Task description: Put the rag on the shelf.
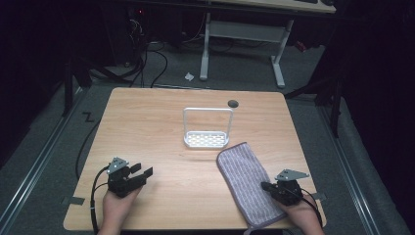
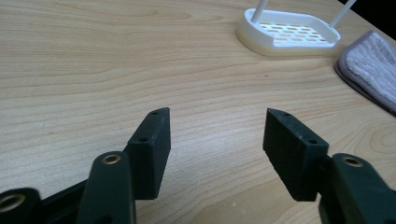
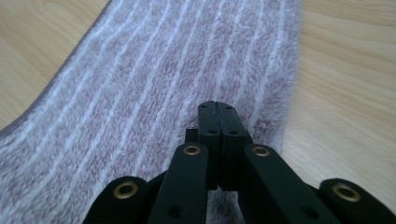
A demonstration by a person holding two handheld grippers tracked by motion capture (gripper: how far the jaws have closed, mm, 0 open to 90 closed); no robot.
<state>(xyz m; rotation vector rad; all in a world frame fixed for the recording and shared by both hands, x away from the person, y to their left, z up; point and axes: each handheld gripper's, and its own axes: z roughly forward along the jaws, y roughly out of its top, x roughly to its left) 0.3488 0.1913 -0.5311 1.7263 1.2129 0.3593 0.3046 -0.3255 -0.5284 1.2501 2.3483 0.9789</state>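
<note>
On the high view my left gripper (image 1: 141, 175) sits at the near left of the wooden table (image 1: 161, 127), held in a hand (image 1: 115, 211) that comes in from the near edge. Its jaws stand wide apart with nothing between them; in the left gripper view I see only bare tabletop in the gap. My right gripper (image 1: 265, 186) is at the near right, over the near end of the striped purple cloth (image 1: 244, 178). Its jaws are pressed together, flat face to face, and in the right gripper view the cloth's pile lies just beyond and below the tips; I see no fold of fabric caught between them. I cannot tell whether the tips touch the cloth. The cloth lies flat and runs diagonally from the near right edge towards the table's middle. Its far end lies just beside the white perforated rack (image 1: 206, 139) with an upright wire frame, which stands at the centre.
</note>
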